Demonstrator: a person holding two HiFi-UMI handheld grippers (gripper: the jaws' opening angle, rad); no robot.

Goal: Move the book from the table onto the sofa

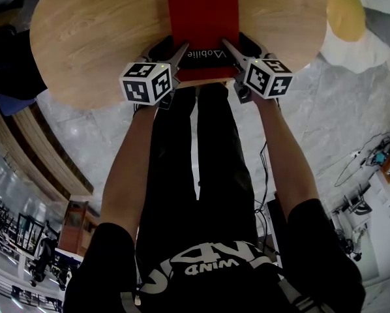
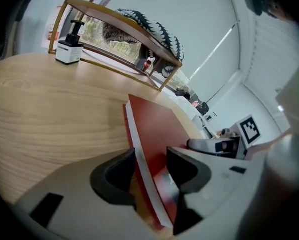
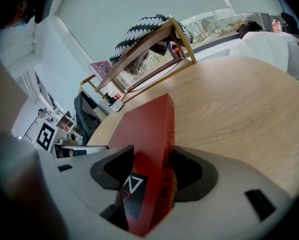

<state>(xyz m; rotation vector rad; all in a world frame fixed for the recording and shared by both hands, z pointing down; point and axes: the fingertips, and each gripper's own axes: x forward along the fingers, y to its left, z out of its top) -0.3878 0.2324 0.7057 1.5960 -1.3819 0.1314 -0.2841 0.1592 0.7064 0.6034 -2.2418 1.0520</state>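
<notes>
Wood makes up the round counter [image 1: 84,38], and the red book [image 1: 203,18] lies on it with its near end poking over the edge. At that end, the left hand-held gripper [image 2: 149,171] pinches the left corner and the right hand-held gripper [image 3: 152,176] pinches the right corner, so both are closed tight on the red book. They hold only one end. I think the far end could droop when it goes up, and the red book could slip out or flop open. If one side pulls harder, it could twist. Farther back on the counter stand a wooden rack [image 2: 114,19] with a striped cloth [image 2: 154,31] and a small white box [image 2: 69,53]. Below is a pale stone floor [image 1: 312,129]. I cannot pick out the sofa for sure.
</notes>
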